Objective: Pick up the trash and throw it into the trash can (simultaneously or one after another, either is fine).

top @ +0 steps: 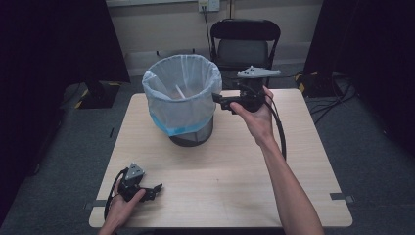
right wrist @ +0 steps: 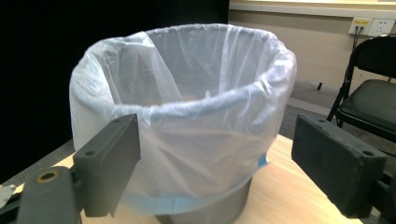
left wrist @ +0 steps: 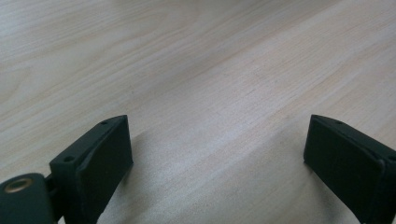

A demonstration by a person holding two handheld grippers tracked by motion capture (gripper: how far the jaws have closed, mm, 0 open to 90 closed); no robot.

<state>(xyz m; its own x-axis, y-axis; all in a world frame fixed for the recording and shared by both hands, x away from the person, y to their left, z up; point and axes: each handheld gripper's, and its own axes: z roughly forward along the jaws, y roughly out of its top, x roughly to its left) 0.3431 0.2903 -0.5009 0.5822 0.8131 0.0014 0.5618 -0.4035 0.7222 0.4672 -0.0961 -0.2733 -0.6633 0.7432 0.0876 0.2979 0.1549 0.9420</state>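
Observation:
A dark mesh bin lined with a pale blue-white plastic bag stands at the back middle of the wooden table. My right gripper is held just right of the bin's rim and points left at it, open with nothing between its fingers. In the right gripper view the bag bulges over the rim between the spread jaws of the right gripper. My left gripper rests on the table near its front left corner, open and empty. Bare wood lies under the left gripper.
A black folding chair stands behind the table, also seen as the chair to the right of the bin. Cables lie on the grey floor at the back right. Dark curtains flank both sides.

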